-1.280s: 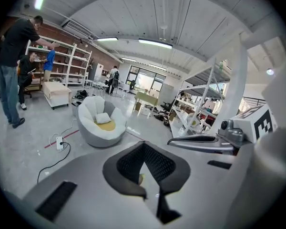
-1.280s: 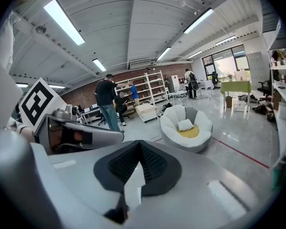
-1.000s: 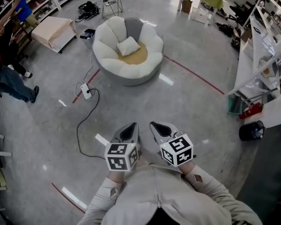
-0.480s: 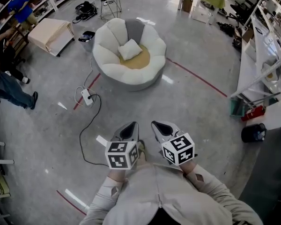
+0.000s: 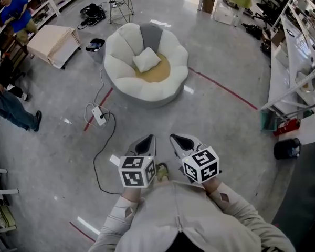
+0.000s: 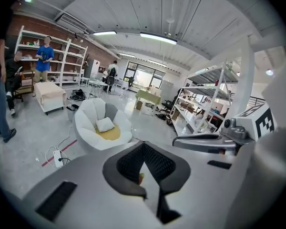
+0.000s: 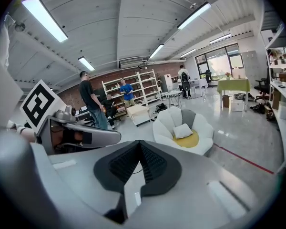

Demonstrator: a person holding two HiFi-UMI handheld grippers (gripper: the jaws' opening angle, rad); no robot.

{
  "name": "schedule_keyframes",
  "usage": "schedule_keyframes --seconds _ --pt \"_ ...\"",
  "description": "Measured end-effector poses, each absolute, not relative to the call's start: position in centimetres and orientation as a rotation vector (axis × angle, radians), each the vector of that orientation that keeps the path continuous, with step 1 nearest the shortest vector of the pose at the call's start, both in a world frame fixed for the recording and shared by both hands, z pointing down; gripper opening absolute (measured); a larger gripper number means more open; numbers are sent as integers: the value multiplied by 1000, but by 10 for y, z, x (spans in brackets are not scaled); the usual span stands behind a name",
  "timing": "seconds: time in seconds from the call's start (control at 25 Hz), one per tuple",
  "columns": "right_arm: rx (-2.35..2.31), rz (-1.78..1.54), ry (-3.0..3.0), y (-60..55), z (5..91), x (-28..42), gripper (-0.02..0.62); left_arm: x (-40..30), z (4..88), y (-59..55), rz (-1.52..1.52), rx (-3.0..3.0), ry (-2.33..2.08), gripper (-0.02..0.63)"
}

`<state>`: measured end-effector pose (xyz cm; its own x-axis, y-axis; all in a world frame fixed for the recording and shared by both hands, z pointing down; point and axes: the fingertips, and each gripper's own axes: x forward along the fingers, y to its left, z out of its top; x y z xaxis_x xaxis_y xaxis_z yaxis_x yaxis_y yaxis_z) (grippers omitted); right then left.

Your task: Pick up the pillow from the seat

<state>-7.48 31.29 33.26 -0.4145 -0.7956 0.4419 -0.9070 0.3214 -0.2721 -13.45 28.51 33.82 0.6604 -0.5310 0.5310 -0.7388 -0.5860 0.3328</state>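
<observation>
Two closed, empty claws, left claw (image 5: 148,139) and right claw (image 5: 174,138), are carried low. The pillow (image 5: 147,59) on the seat (image 5: 121,83), at twelve o'clock, has been brought slightly nearer but is judged still out of reach.

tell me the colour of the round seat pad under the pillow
Round seat pad: mustard yellow, clearest in head view.

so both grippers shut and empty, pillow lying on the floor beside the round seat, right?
Not quite: the pillow lies in the seat, on its yellow centre, not the floor, per the head view. Left gripper and right gripper are shut and empty.
</observation>
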Motion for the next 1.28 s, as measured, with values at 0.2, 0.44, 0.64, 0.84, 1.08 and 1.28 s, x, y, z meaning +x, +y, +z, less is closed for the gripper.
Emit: schedule_keyframes --seconds 0.2,0.44,0.64,0.84,1.08,1.28 --pt "1540 719 -2355 289 336 -80 0 -139 342 261 518 2336 -977 6" --pt "1527 722 -2350 268 341 -87 0 -143 349 239 515 2320 -976 6" --pt "1511 730 -2342 259 344 -91 0 -148 353 230 516 2306 -982 6" --pt "1499 730 -2327 248 345 -92 0 -152 355 219 519 2288 -990 6" --pt "1481 719 -2321 226 349 -87 0 -154 359 199 511 2271 -1015 6" --pt "1451 697 -2344 200 349 -84 0 -153 361 179 511 2253 -1050 6"
